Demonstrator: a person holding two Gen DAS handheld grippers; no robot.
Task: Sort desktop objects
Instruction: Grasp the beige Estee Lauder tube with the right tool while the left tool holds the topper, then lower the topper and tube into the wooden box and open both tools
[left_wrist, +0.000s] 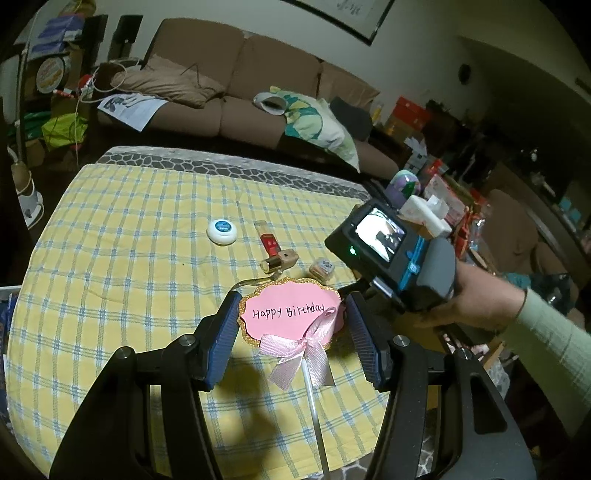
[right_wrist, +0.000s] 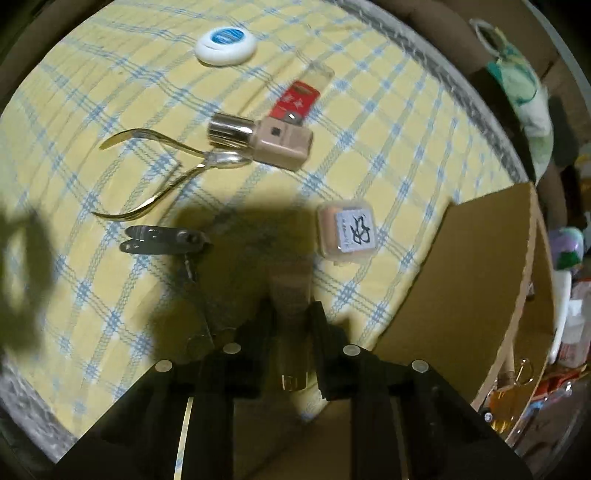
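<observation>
Yellow plaid cloth with pale blue stripes (right_wrist: 369, 155) covers the counter and serves as the landmark for everything else. On it, at the far side, lies a round white case with a blue lid (right_wrist: 225, 43). Nearer the middle rest a red-labelled clear tube (right_wrist: 301, 101) and a beige bottle with a shiny silver cap (right_wrist: 266, 142), lying on its side and touching the tube. Gold cuticle nippers (right_wrist: 159, 173) lie just beside the bottle's cap, and a dark nail clipper (right_wrist: 162, 240) sits near them in shadow. A small clear square box with a white label (right_wrist: 347, 230) rests close to the cloth's right edge, next to a cardboard box (right_wrist: 480, 280).

Above the cloth's near part, the left gripper (left_wrist: 291, 325) has its blue pads about half open on either side of a pink "Happy Birthday" topper (left_wrist: 290, 314) with a bow and white stick; whether the pads press it I cannot tell. The right gripper (right_wrist: 290, 321), pointing steeply down at the cloth, has its jaws drawn narrow around a slim beige tube (right_wrist: 290, 291), blurred in shadow. A green-sleeved hand (left_wrist: 461, 295) carries it.
</observation>
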